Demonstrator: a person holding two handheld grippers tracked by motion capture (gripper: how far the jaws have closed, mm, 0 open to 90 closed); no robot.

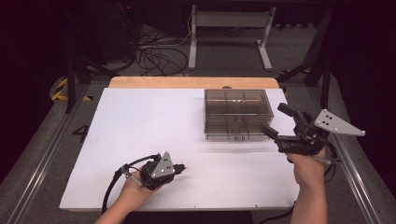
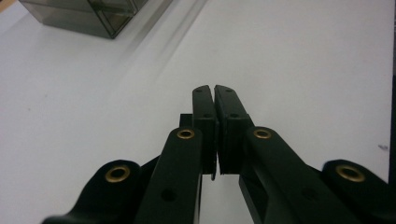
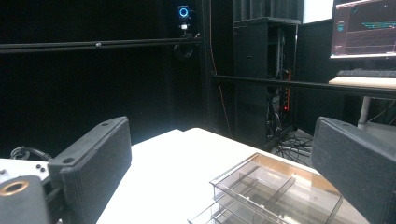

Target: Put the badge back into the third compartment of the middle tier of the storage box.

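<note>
right tool point(image 1: 275, 122), jaws wide apart, nears the smoked drawer box point(image 1: 237, 114); keep it level and centred on one drawer front. left tool point(image 2: 214, 95), jaws together, rests on the tabletop point(image 1: 140, 126).

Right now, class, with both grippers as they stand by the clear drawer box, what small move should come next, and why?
Probably ease the right gripper leftward onto the clear drawer box. Its jaws stand wide open just beside the box's right front corner, holding nothing. The left gripper is shut, empty, and rests farther off on the white table, so it seems less ready.
</note>
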